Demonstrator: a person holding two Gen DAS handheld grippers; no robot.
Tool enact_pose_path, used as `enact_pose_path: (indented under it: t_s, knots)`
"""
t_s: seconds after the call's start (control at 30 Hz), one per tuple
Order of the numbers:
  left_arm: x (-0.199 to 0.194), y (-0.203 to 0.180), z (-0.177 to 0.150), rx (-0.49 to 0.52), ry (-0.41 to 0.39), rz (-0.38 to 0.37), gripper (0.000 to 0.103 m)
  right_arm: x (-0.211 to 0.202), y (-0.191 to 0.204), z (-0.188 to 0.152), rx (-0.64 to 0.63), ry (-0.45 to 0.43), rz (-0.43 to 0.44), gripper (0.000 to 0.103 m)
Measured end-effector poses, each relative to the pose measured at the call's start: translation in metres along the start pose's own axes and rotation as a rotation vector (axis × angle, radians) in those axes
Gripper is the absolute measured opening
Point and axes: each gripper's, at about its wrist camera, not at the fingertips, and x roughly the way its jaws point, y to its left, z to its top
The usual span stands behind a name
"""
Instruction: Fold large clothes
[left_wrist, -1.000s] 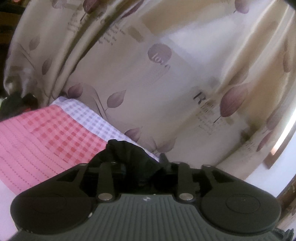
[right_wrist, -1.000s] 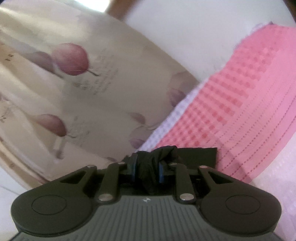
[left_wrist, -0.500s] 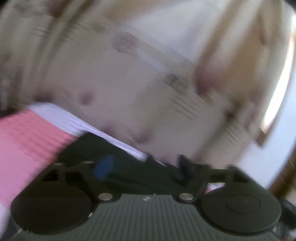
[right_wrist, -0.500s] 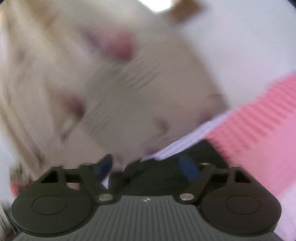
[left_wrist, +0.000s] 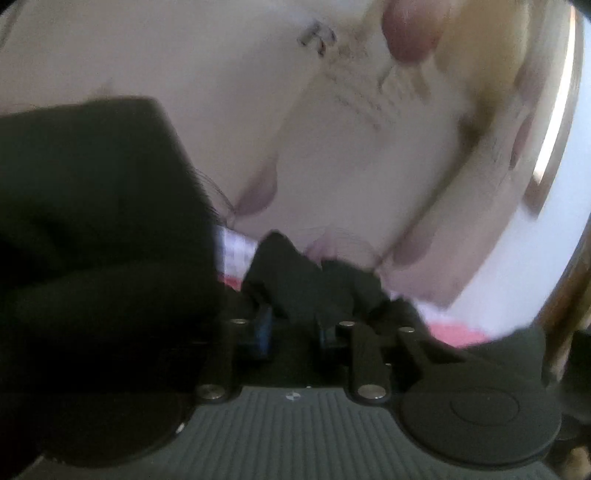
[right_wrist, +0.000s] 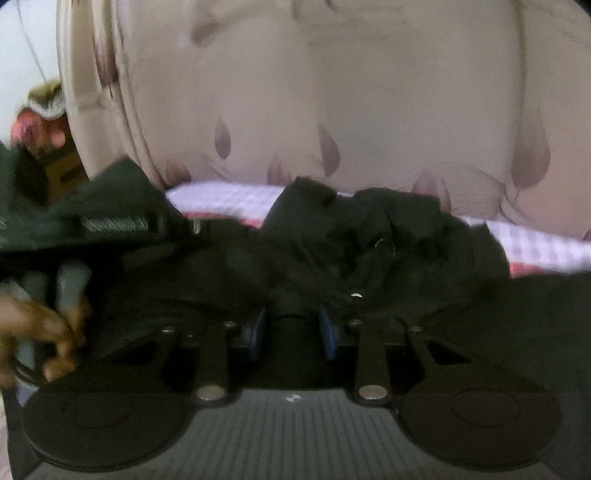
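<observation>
Since a second ago both grippers have swung across toward each other, and the black garment (right_wrist: 369, 236), then only a pinch of cloth at each gripper, now spreads over much of both views. It lies bunched on the bed (right_wrist: 229, 197), covering the pink-and-white checked bedspread (right_wrist: 546, 247) near the far edge, just in front of the leaf-print curtain (right_wrist: 332, 110).

The left gripper (left_wrist: 291, 325) has its jaws closing, with a fold of the black cloth between the blue pads (left_wrist: 263, 325); blur hides whether they press on it yet. The right gripper (right_wrist: 291, 328) is closing too, cloth rising between its pads (right_wrist: 255, 332), and there as well the pinch cannot be confirmed. At the left edge of the right wrist view, a hand (right_wrist: 40, 332) shows, wrapped around a gripper's handle.

By my reading, the fold is at an early-to-middle stage: one half of the garment seems brought over toward the other, but the heap near the bed's far edge is crumpled, with no flat, squared layers visible. Smoothing, aligning edges and further folds look left to do.
</observation>
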Motion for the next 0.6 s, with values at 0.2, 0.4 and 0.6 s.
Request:
enact_pose_path:
  t_s: [0.2, 0.4, 0.6]
  knots:
    - [0.0, 0.022, -0.004, -0.07, 0.012, 0.069, 0.012, -0.01, -0.03, -0.01, 0.141, -0.044, -0.017, 0.014]
    - [-0.019, 0.042, -0.001, -0.111, 0.007, 0.122, 0.011, -0.048, -0.09, -0.026, 0.34, -0.065, -0.09, 0.0]
    - [-0.064, 0.089, 0.004, -0.255, -0.071, 0.232, 0.011, -0.093, -0.149, -0.052, 0.502, -0.141, -0.145, 0.0]
